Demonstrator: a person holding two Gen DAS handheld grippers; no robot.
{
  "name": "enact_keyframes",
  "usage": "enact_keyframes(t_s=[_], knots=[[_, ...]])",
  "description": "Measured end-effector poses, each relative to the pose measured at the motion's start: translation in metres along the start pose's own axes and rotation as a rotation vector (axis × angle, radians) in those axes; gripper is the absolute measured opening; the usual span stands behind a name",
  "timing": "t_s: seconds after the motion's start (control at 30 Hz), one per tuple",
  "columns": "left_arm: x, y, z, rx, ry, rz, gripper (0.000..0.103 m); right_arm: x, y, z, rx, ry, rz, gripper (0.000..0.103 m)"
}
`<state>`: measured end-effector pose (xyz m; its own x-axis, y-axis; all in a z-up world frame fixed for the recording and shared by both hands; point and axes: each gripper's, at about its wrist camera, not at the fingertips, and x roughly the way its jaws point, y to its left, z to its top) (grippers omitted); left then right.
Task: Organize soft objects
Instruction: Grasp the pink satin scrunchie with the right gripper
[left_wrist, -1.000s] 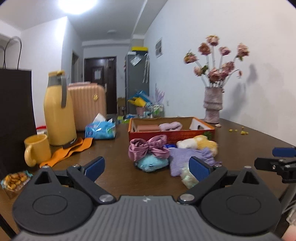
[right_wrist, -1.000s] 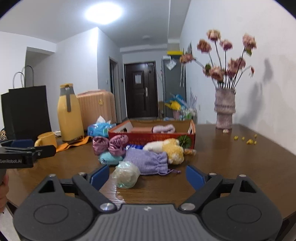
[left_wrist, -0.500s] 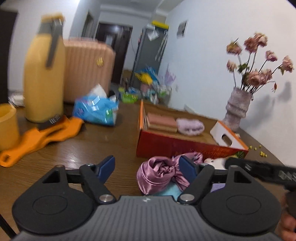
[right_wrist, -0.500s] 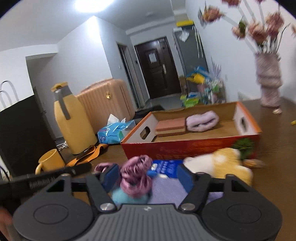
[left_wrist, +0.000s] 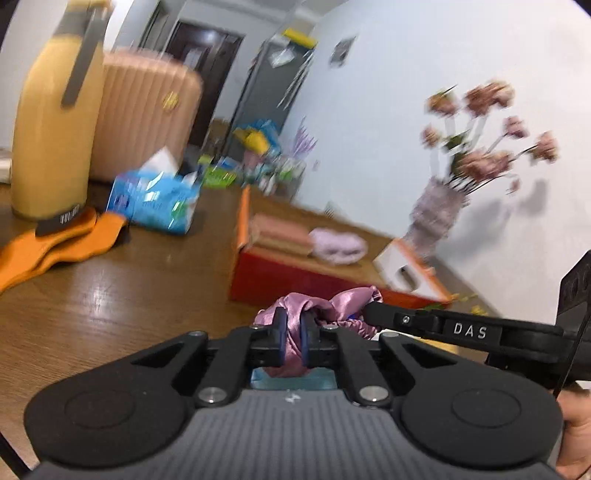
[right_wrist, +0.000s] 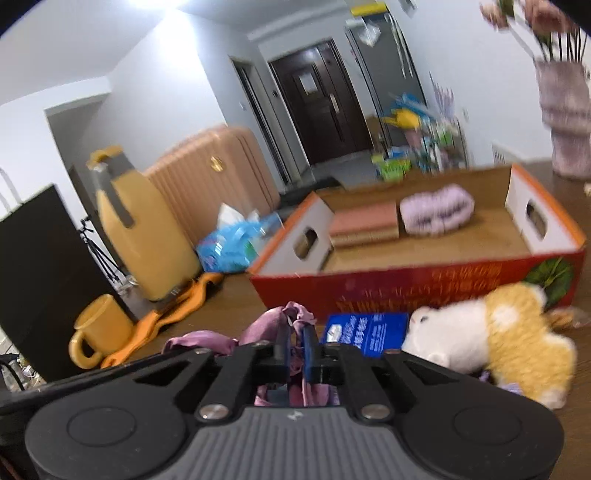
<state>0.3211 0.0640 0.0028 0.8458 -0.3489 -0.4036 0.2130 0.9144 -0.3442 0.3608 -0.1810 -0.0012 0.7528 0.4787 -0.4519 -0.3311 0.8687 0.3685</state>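
- Satin scrunchie (left_wrist: 325, 306), mauve-pink, bunched: lies on the wooden table (left_wrist: 110, 295) just in front of the near red wall of the cardboard box (left_wrist: 288, 277), on top of a pale blue soft item that shows only as a sliver under the left tool.
- Long axis of the scrunchie: roughly left to right across the table, parallel to the box's near wall (a judgement; the cloth is crumpled and partly hidden).
- Left gripper (left_wrist: 291, 341): jaws have just been closing and are now pressed together on the left end of the satin, a fold of cloth pinched between the blue pads.
- Right gripper (right_wrist: 294, 347): jaws likewise just closed, pinching the other end of the same scrunchie (right_wrist: 277, 325); its arm crosses the right of the left wrist view (marked "DAS").
- Neither hand is nearer; both grip the one item, side by side.
- Box lies directly beyond both tools, open at the top. It already holds a folded pinkish cloth (right_wrist: 364, 221) and a lilac fluffy piece (right_wrist: 437, 212), with bare floor towards its near wall.
- Judged next move: up and away over the near wall, both ends kept together.
- Also near, to the right: a white-and-yellow plush toy (right_wrist: 491, 332) and a blue packet (right_wrist: 365, 332) on the table.
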Motion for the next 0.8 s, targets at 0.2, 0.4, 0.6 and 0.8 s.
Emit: enact_keyframes(t_s=[0.2,0.4,0.6,0.8], knots=[[-0.080,-0.043,-0.033,0.065,-0.070,-0.074,0.008,-0.108,0.029,-0.037,-0.139,-0.109,-0.001,0.006],[-0.090,-0.073,-0.114,0.105,0.102,-0.046,0.008,-0.148,0.023,-0.125,-0.196,-0.050,-0.114,0.006],[-0.103,-0.095,-0.139,0.218,0.102,-0.066,0.026,-0.158,0.009,-0.167,-0.152,-0.033,-0.167,0.006],[-0.106,-0.095,-0.130,0.174,0.079,-0.090,0.058,-0.164,0.011,-0.179,-0.158,-0.030,-0.145,0.007]])
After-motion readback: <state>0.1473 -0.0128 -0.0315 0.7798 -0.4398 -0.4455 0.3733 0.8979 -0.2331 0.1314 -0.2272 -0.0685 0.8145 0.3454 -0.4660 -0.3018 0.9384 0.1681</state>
